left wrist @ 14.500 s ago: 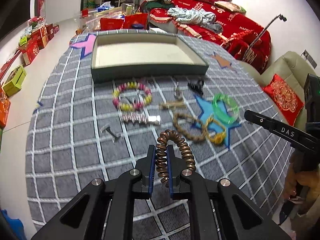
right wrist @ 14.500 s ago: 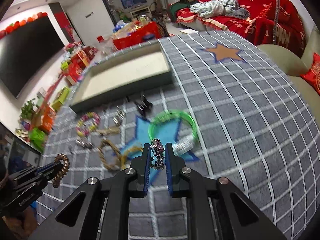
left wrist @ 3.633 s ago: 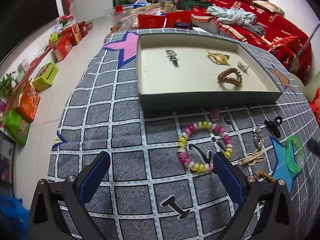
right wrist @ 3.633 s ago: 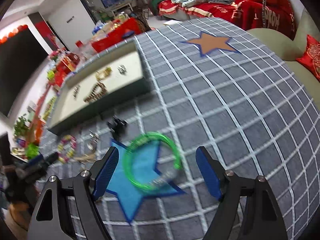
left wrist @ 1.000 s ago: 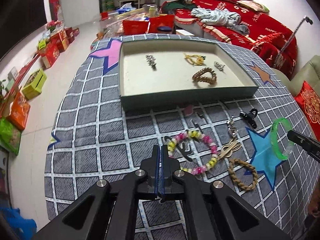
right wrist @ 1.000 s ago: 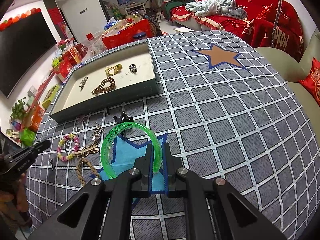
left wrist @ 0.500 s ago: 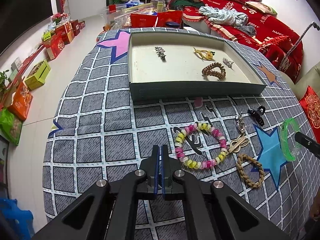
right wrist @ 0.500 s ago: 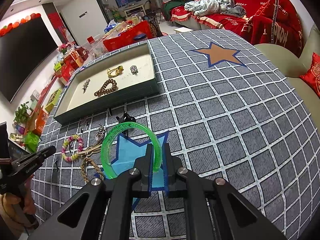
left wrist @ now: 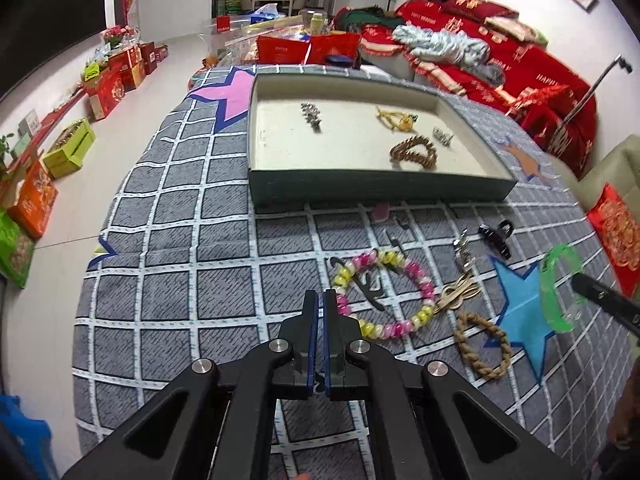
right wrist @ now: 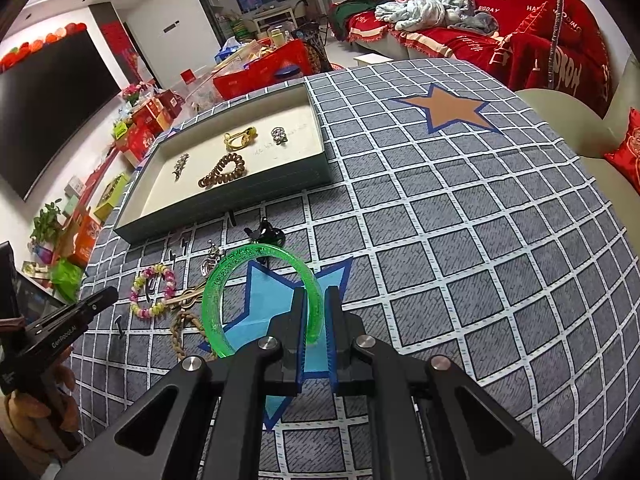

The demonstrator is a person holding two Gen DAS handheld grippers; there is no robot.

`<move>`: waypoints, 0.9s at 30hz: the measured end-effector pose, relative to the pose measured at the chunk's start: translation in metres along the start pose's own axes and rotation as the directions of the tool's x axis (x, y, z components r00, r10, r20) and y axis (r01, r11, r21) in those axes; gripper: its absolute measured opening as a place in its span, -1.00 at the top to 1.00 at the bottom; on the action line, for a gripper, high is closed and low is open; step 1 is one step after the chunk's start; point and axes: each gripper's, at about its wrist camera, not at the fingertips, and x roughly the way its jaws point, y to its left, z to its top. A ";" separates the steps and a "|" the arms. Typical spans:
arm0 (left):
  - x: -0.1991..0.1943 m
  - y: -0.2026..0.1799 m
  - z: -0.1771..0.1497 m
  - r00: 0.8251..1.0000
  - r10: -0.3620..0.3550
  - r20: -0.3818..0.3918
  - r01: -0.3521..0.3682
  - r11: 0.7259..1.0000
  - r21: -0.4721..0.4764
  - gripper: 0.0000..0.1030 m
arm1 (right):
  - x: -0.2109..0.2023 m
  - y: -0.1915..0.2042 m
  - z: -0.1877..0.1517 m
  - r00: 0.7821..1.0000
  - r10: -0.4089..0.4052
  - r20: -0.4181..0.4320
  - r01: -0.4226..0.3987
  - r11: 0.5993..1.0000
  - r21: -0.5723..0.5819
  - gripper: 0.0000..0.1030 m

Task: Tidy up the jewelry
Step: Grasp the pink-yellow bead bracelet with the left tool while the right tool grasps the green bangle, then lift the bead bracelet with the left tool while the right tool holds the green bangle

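My right gripper (right wrist: pixel 315 294) is shut on a green bangle (right wrist: pixel 224 280) and holds it above the blue star; the bangle also shows in the left wrist view (left wrist: pixel 554 292). My left gripper (left wrist: pixel 321 294) is shut with nothing visible between its pads, just left of a pink and yellow bead bracelet (left wrist: pixel 384 292). The shallow tray (left wrist: pixel 380 192) holds a brown coil bracelet (left wrist: pixel 414 152), a gold piece (left wrist: pixel 396 120), a silver clip (left wrist: pixel 312 116) and a small silver piece (left wrist: pixel 442 136). A braided rope bracelet (left wrist: pixel 484 344) lies near the star.
On the grey checked cloth (left wrist: pixel 180 240) lie a black claw clip (left wrist: pixel 496 236), a silver charm (left wrist: pixel 462 246), a tan bow piece (left wrist: pixel 458 292), small black pins (left wrist: pixel 372 284) and a pink bit (left wrist: pixel 380 212). A red sofa (right wrist: pixel 500 20) and boxes surround the table.
My right gripper has lifted the green bangle slightly and carried it toward the tray. My left gripper stays shut and has shifted a little forward beside the bead bracelet.
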 end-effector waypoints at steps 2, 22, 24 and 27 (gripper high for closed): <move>-0.002 0.004 0.000 0.999 -0.030 0.022 0.030 0.999 -0.022 0.65 | 0.000 0.001 0.000 1.000 0.001 0.000 -0.001 1.000 -0.002 0.82; 0.012 -0.006 -0.003 0.952 -0.200 0.230 0.200 0.980 0.024 -1.00 | 0.003 0.006 -0.002 1.000 0.007 -0.008 -0.007 1.000 0.005 0.82; 0.031 -0.007 0.000 0.955 -0.205 0.215 0.206 0.978 0.021 -1.00 | 0.004 0.007 -0.003 1.000 0.010 -0.009 -0.010 1.000 0.006 0.82; 0.058 -0.018 0.005 0.977 -0.077 0.200 0.064 0.995 0.070 -1.00 | 0.004 0.008 -0.004 1.000 0.012 -0.007 -0.012 1.000 0.003 0.82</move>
